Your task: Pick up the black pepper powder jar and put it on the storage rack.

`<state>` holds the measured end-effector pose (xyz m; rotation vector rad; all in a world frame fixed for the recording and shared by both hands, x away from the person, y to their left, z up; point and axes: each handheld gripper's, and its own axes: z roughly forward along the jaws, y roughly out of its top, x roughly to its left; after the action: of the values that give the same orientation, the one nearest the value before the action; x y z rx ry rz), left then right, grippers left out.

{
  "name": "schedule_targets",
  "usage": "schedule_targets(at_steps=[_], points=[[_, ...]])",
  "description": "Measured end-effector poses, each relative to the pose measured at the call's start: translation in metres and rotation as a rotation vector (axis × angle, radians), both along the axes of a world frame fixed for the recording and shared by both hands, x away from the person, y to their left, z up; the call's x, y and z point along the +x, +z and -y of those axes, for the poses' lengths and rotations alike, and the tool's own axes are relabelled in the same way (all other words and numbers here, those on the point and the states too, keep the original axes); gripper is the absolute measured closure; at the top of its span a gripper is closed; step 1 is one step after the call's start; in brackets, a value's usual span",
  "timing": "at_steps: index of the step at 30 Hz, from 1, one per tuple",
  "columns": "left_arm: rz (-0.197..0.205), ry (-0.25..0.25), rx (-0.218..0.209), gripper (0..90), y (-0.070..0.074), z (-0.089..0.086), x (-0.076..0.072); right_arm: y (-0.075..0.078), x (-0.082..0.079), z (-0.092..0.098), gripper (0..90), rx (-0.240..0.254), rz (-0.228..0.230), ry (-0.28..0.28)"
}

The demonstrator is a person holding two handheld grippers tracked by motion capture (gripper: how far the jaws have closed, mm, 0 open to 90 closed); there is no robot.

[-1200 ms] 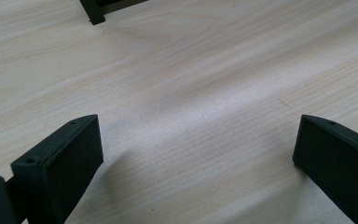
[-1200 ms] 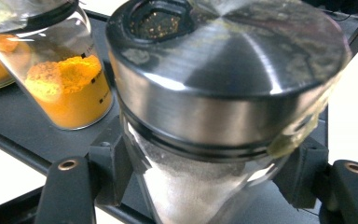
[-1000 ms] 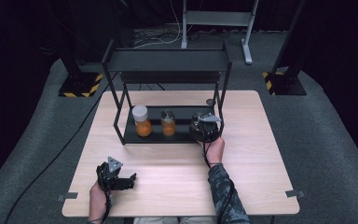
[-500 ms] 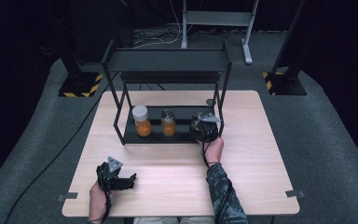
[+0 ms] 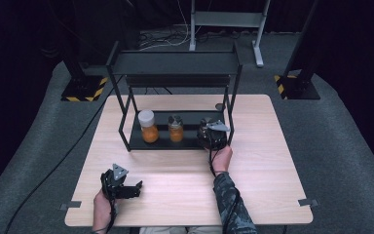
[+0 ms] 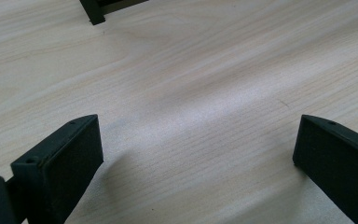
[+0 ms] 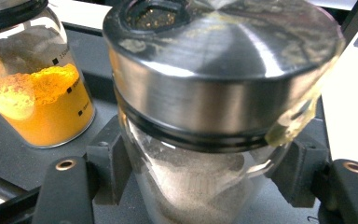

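Right gripper (image 7: 205, 186): clamped on glass spice jar (image 7: 200, 186), one black pad pressed to each side of the glass body just below the lid. Brushed-metal shaker lid (image 7: 219, 60) on top, with an open pour hole near its far edge; pale grey-brown powder inside the glass. Seen from above at the right end of the lower shelf (image 5: 141, 142) of the black metal rack (image 5: 175, 63), grey three-cornered plate uppermost, hand (image 5: 221, 158) and patterned sleeve (image 5: 231, 204) trailing back toward the table's near edge.

Jar of orange powder (image 7: 42, 98): glass, dark lid, standing upright on the same shelf just beside the held jar, apart from it. In the high view, middle position (image 5: 176, 128) on the shelf.

Larger jar with white lid (image 5: 148, 126): orange contents, upright, left of the middle jar on the lower shelf.

Rack: two tiers, black frame, standing on the far half of the light wooden table (image 5: 272, 161); upper tier bare.

Left gripper (image 5: 119, 183): resting low over the table near the front left corner, well apart from the rack. Jaws spread wide in the left gripper view, nothing between them but wood grain; one rack foot (image 6: 93, 14) at the top edge.

Small dark round object (image 5: 219, 106): on the table behind the rack's right post; kind not discernible.
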<state>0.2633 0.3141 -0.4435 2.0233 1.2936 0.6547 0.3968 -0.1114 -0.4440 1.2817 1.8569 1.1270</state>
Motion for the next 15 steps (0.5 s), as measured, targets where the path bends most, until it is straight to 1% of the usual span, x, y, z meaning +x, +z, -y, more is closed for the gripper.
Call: schedule_targets(at_steps=[4, 6, 7, 9, 10, 11, 13, 15], points=[[0.000, 0.000, 0.000, 1.2, 0.000, 0.000, 0.000, 0.002, 0.001, 0.000, 29.9, -0.001, -0.009, 0.000], [0.000, 0.000, 0.000, 1.1, 0.000, 0.000, 0.000, 0.003, 0.002, 0.001, 29.4, 0.007, -0.015, 0.002], [0.000, 0.000, 0.000, 1.1, 0.000, 0.000, 0.000, 0.003, 0.002, 0.001, 27.8, 0.008, -0.020, 0.001], [0.000, 0.000, 0.000, 1.1, 0.000, 0.000, 0.000, 0.006, 0.005, 0.004, 22.8, 0.020, -0.049, 0.008], [0.001, 0.000, 0.000, 1.1, 0.000, 0.000, 0.000, 0.009, 0.008, 0.005, 15.7, 0.020, -0.074, 0.012], [0.001, 0.000, 0.001, 1.1, 0.000, 0.000, 0.000, 0.010, 0.008, 0.003, 14.4, 0.013, -0.084, 0.004], [0.000, 0.000, 0.001, 1.1, 0.000, 0.000, 0.000, 0.017, 0.011, 0.006, 11.2, 0.004, -0.133, 0.033], [-0.001, 0.000, 0.000, 1.0, 0.000, 0.000, 0.000, 0.022, 0.011, 0.005, 9.3, -0.019, -0.165, 0.055]])
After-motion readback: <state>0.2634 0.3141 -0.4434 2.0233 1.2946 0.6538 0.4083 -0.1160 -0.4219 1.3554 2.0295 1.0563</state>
